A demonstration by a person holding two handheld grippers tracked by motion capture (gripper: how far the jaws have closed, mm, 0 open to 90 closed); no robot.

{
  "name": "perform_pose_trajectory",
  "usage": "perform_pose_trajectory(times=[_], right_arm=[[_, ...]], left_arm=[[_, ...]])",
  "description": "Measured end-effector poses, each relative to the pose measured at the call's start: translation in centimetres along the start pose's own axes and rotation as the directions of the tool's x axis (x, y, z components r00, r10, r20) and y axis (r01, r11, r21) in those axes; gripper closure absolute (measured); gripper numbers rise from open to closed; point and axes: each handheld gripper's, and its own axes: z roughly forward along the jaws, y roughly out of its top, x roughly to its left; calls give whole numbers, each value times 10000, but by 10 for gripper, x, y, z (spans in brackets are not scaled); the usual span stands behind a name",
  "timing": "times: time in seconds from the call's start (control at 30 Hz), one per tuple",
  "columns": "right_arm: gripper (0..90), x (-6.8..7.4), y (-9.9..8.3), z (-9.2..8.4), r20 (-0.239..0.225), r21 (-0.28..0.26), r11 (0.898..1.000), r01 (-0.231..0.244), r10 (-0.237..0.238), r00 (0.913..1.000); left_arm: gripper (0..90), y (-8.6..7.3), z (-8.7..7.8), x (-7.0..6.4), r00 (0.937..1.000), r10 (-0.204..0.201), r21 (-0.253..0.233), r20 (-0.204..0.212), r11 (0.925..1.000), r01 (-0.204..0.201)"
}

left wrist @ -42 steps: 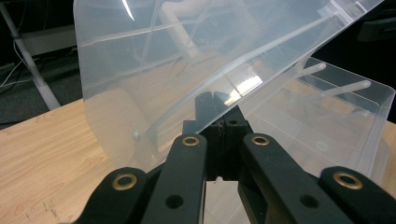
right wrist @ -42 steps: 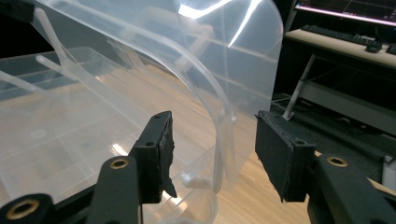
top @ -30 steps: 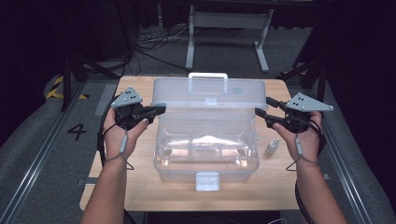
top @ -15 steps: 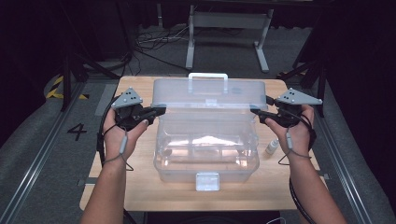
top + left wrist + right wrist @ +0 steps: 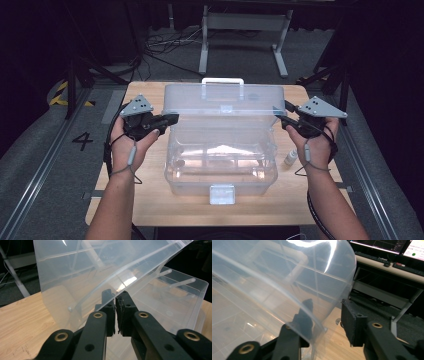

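Observation:
A clear plastic box [image 5: 220, 172] stands on the wooden table [image 5: 150, 200] with its lid [image 5: 225, 102] raised upright. My left gripper [image 5: 172, 119] reaches the lid's left edge. In the left gripper view the left gripper [image 5: 115, 293] has its jaws almost together, just opening, with a thin slit between the pads at the lid [image 5: 75, 272] wall. My right gripper [image 5: 279, 117] is at the lid's right edge. The right gripper [image 5: 325, 303] has been closing; the lid [image 5: 274, 277] edge stands between its jaws, with a gap left to the outer pad.
A small white bottle [image 5: 291, 158] lies on the table right of the box. The box's latch [image 5: 222, 194] faces the near edge, and the lid's handle [image 5: 222, 82] points up at the back. A metal stand [image 5: 245, 30] and cables sit on the floor beyond.
The right gripper has moved a little left, up to the lid's right edge. The left hand and the upright lid have stayed where they were.

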Motion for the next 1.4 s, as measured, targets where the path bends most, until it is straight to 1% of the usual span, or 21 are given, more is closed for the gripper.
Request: perform_pose_trajectory(times=[0.2,0.3,0.37,0.43,0.53,0.63,0.67,0.7,0.8,0.9,1.0,1.07,1.1,1.13,1.17,1.2,1.23,1.3,1.33,1.4], right_arm=[[664,0,1,-1,75,-72,10000,31,-31,10000],[683,0,2,-1,203,-259,9996,99,-94,9997],[694,-1,3,-2,242,-291,9995,110,-103,9997],[700,-2,4,-2,217,-216,9998,-16,21,9998],[702,-3,5,-1,204,-125,9999,-35,37,9998],[704,-3,7,0,205,-44,9999,-150,151,9997],[704,-4,7,0,203,-36,9999,-159,159,9997],[705,-4,8,1,185,-10,9999,-155,155,9997],[704,-6,9,2,123,36,9997,-222,222,9997],[702,-7,9,3,92,1,9998,-215,215,9997],[702,-8,9,4,92,-45,9998,-209,209,9997],[702,-8,10,4,110,-28,9998,-194,194,9998],[701,-8,10,4,109,-2,9998,-185,185,9998],[701,-8,10,4,109,-2,9998,-185,185,9998],[701,-8,11,4,97,39,9998,-171,171,9998],[701,-8,11,4,86,88,9998,-162,162,9998],[701,-8,11,4,86,88,9998,-162,162,9998],[701,-9,12,4,79,128,9998,-143,142,9999],[700,-9,12,5,69,155,9998,-147,146,9999],[701,-10,13,5,54,195,9997,-159,158,9999]], left_arm=[[843,-3,-4,1,10000,-15,127,-39,9999,16],[836,-5,-8,1,10000,-39,167,-67,9999,40],[842,-8,-13,1,9999,-91,195,60,9998,89],[859,-11,-18,1,9998,-19,293,207,9996,13],[865,-15,-22,1,9996,49,421,292,9991,-61],[866,-22,-28,4,9992,5,575,398,9983,-28],[866,-24,-31,5,9990,29,628,452,9980,-58],[867,-28,-34,6,9985,-49,651,547,9979,14],[868,-38,-42,9,9973,-101,744,725,9972,47],[874,-52,-46,8,9967,39,1018,810,9947,-122],[886,-66,-48,9,9927,-35,1149,1209,9933,-105],[892,-72,-48,9,9910,120,1302,1332,9910,-296],[893,-76,-48,8,9892,155,1371,1455,9899,-356],[894,-76,-48,8,9892,155,1371,1455,9899,-356],[894,-81,-46,8,9843,118,1427,1763,9891,-374],[894,-81,-46,8,9843,118,1427,1763,9891,-374],[894,-84,-44,7,9815,146,1497,1910,9878,-438],[891,-91,-40,5,9774,171,1843,2105,9812,-568],[890,-94,-37,4,9761,87,2009,2170,9782,-534],[889,-97,-34,3,9719,42,2178,2356,9743,-570]])
